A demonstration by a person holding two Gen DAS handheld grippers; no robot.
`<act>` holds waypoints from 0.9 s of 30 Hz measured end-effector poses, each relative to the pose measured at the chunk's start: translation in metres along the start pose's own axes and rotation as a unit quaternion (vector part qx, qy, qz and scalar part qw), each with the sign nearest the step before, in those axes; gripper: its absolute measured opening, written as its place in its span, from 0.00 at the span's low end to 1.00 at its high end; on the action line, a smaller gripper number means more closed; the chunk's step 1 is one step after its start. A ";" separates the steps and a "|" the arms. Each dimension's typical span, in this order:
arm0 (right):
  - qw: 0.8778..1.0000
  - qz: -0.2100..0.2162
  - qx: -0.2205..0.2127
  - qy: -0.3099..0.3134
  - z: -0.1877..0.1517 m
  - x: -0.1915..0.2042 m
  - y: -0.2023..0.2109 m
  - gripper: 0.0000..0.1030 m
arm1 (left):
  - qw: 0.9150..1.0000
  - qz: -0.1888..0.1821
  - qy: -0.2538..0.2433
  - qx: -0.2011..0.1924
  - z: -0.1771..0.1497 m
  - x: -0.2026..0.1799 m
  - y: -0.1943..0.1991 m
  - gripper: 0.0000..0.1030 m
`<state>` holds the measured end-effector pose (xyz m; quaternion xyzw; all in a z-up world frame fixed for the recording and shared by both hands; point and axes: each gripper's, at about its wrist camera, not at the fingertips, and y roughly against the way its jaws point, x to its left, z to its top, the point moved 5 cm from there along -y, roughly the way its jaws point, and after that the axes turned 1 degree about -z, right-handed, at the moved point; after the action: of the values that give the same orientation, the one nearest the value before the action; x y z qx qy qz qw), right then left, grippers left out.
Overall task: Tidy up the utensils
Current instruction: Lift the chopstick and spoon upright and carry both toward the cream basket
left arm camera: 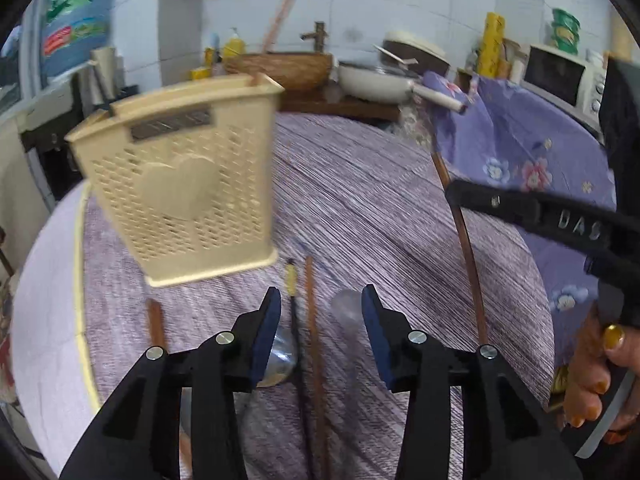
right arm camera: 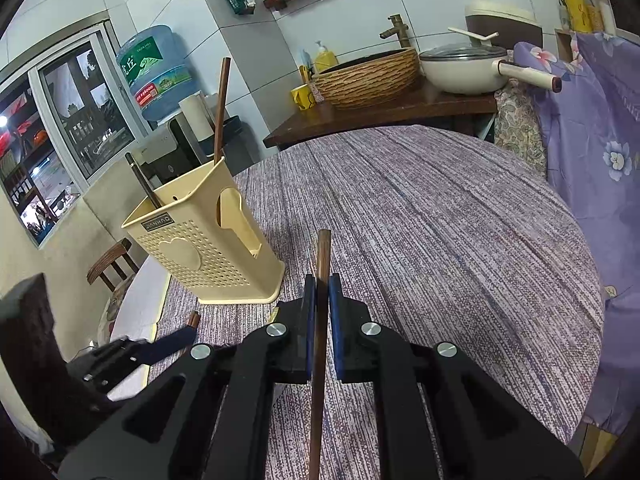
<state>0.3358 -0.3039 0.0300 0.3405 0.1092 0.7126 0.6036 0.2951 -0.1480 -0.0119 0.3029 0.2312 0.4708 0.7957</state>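
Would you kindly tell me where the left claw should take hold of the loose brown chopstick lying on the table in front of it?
Probably mid-shaft, from above. The chopstick lies flat on the tablecloth, lengthwise between the left claw fingers, so they can close across it. A spoon lies close alongside, so keep the left pad between them.

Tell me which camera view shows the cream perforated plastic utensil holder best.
The right wrist view: there the cream perforated plastic utensil holder is sharp, standing upright on the table, its open top, side slot and two utensils standing inside all visible. The left wrist view shows the utensil holder blurred and front-on, with only its heart-embossed face and little of its inside.
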 end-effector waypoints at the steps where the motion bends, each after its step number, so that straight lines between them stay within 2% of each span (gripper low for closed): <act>1: 1.000 -0.001 -0.001 -0.001 0.001 -0.001 0.001 0.08 | 1.000 -0.007 -0.003 0.013 -0.002 -0.003 -0.008 0.41; 7: 1.000 -0.004 -0.006 -0.007 0.002 -0.006 0.008 0.08 | 0.997 -0.022 -0.006 0.069 -0.017 -0.012 -0.037 0.41; 12: 1.000 -0.004 -0.006 -0.010 0.002 -0.008 0.009 0.08 | 0.996 -0.025 -0.012 0.084 -0.023 -0.015 -0.040 0.41; 16: 1.000 -0.002 -0.009 -0.010 0.003 -0.007 0.009 0.08 | 0.996 -0.011 -0.019 0.090 -0.025 -0.015 -0.047 0.41; 27: 1.000 -0.007 -0.015 -0.015 0.003 -0.007 0.013 0.08 | 0.994 0.014 -0.033 0.105 -0.001 -0.020 -0.074 0.41</act>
<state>0.3283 -0.3147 0.0370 0.3413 0.0920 0.7046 0.6153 0.3308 -0.1934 -0.0628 0.4037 0.2488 0.4447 0.7599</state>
